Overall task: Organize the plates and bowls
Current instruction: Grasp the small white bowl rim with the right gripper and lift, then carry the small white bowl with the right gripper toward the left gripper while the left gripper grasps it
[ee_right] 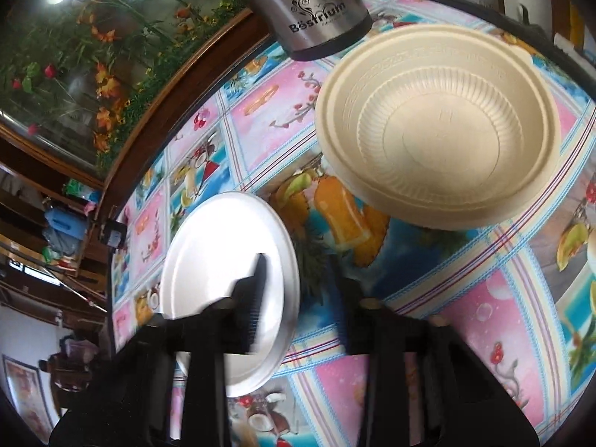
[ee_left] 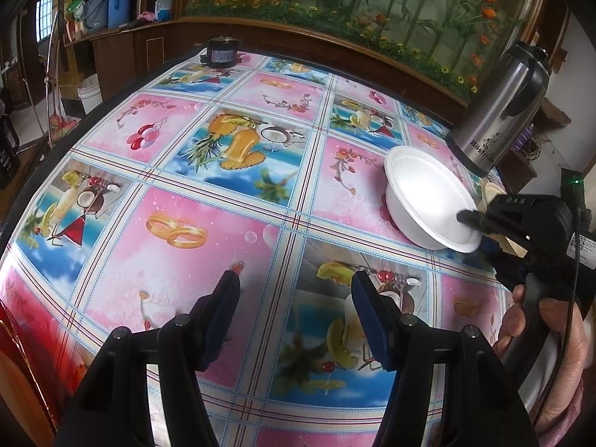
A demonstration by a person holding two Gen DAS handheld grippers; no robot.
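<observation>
A white bowl (ee_left: 428, 201) sits on the patterned tablecloth (ee_left: 208, 223) at the right, next to a steel flask. My right gripper (ee_left: 470, 226) straddles its near rim, one finger inside the bowl and one outside; its jaws stand apart. In the right wrist view the white bowl (ee_right: 223, 253) is at lower left with one finger (ee_right: 257, 283) over it. A beige ribbed bowl (ee_right: 439, 126) sits upright to the right. My left gripper (ee_left: 294, 287) is open and empty above the table's near middle.
A steel flask (ee_left: 499, 108) stands at the table's far right, close behind both bowls. A small dark box (ee_left: 221, 52) sits at the far edge. A wooden cabinet with a flower mural runs behind the table.
</observation>
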